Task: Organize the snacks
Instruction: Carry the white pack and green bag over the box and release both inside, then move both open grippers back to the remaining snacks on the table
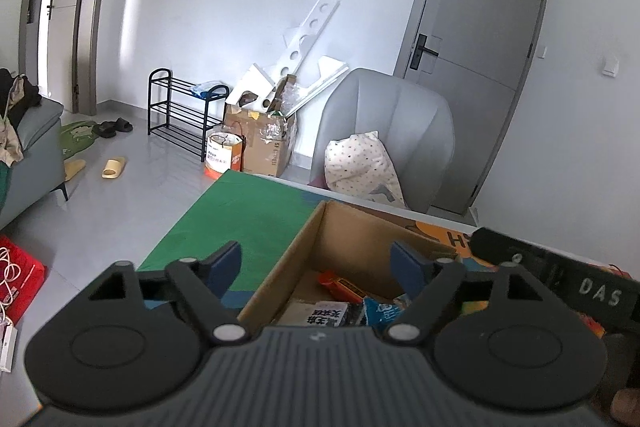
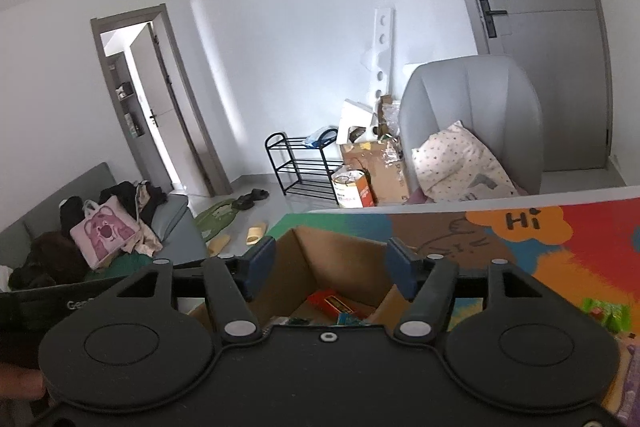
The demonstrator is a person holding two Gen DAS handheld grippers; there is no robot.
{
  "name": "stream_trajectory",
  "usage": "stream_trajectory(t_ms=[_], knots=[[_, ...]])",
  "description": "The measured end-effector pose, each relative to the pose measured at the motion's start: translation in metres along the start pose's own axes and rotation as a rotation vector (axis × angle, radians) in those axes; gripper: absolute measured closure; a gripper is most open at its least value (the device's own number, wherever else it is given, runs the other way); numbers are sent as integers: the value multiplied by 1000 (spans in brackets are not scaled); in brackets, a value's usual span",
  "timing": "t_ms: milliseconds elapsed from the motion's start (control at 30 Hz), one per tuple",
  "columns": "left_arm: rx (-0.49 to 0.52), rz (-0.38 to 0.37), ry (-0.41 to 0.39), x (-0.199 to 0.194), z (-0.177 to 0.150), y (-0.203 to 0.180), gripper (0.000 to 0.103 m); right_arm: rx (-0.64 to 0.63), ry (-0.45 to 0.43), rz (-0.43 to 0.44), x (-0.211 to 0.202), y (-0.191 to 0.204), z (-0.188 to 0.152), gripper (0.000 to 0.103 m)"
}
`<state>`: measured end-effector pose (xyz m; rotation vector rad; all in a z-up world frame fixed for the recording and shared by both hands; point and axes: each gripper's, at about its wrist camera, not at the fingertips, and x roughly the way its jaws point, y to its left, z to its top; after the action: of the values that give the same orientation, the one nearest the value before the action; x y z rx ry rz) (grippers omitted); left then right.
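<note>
Open-topped corrugated cardboard box [image 1: 352, 247] is seen lower centre in both views, plain brown walls, on a colourful cartoon-print mat [image 2: 560, 267] with a green patch at its left end. Glossy snack packets are piled inside: an orange-red wrapper [image 1: 342, 285], a blue crinkled bag [image 1: 380, 311], a black-and-white printed pack [image 1: 326, 315]. Left gripper [image 1: 316, 269] is held spread wide, blue pads straddling the box's left wall, nothing between them; snacks lie just past and below the right pad. Right gripper [image 2: 330, 269] is likewise parted and empty above the box, the red packet [image 2: 334, 303] low between its fingers. Only the right view shows the "Hi" bubble [image 2: 520, 221] and more packets [image 2: 608, 311] at lower right on the mat; only the left view shows the other tool's black body marked "DAS" [image 1: 560, 279] at right.
</note>
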<state>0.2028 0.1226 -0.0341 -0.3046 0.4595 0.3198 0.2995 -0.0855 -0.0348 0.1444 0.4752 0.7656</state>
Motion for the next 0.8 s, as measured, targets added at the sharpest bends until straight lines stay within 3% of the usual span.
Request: stream_trajectory(t_ms=[67, 300, 800], knots=[[2, 3, 1, 0, -1, -2, 15, 14, 3, -9, -4, -5, -1, 40], [21, -21, 19, 2, -5, -16, 11, 38, -17, -86, -25, -25, -9, 21], [86, -116, 45, 1, -28, -74, 2, 101, -30, -230, -72, -69, -23, 0]])
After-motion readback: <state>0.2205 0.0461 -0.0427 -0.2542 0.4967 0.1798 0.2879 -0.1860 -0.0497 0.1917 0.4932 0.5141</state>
